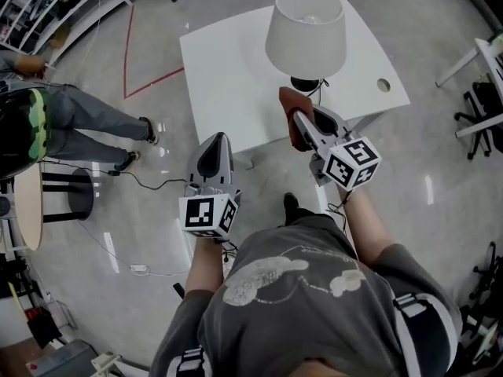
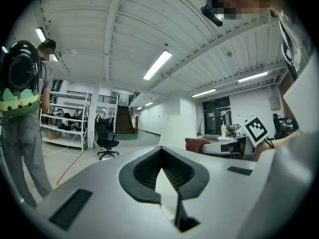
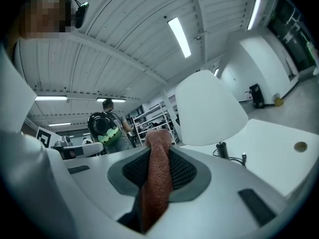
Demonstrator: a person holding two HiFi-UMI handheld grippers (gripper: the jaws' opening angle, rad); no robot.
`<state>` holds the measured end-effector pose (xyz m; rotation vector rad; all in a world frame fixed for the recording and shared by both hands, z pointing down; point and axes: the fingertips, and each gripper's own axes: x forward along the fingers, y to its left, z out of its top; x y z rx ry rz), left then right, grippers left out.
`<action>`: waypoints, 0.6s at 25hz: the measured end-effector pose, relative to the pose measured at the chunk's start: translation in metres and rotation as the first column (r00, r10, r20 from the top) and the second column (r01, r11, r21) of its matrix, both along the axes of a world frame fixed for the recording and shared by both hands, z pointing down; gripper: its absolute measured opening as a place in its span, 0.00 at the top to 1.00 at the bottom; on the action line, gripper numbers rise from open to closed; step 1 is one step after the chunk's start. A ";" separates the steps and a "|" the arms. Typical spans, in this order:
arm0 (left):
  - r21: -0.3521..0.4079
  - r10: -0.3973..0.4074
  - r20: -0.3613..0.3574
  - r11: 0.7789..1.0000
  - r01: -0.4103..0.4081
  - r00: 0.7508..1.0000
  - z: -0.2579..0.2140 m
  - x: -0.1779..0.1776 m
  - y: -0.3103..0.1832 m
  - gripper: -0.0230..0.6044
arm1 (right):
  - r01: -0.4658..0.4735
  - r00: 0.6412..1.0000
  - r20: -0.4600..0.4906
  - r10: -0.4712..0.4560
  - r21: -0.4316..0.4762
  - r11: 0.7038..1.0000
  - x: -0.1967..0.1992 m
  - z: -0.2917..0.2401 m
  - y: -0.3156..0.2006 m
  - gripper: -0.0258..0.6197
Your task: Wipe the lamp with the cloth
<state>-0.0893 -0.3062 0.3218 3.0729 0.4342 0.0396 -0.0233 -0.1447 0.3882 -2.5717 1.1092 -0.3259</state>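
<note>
Looking down from the head view, the right gripper holds a rust-red woven cloth near the white-shaded table lamp on the white square table. Left gripper view: the left gripper, jaws closed on nothing, hangs clear of the table. Right gripper view: jaws clamped on the cloth. A hard push could tip the unsteadied lamp.

Person's got a grey tee with a pale print, plus striped dark straps bottom corners. The left hand-held gripper and right hand-held gripper are light grey, each with black-and-white marker cubes.
</note>
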 end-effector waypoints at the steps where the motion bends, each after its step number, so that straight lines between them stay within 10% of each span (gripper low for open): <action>1: -0.002 -0.002 0.000 1.000 0.002 1.000 0.000 0.004 0.000 0.95 | 0.007 1.000 0.001 -0.007 0.003 1.000 0.004 0.001 -0.002 0.83; 15: -0.005 0.019 -0.002 1.000 -0.019 1.000 -0.008 0.064 -0.018 0.95 | 0.043 0.999 0.008 -0.043 0.016 0.999 0.041 -0.001 -0.044 0.83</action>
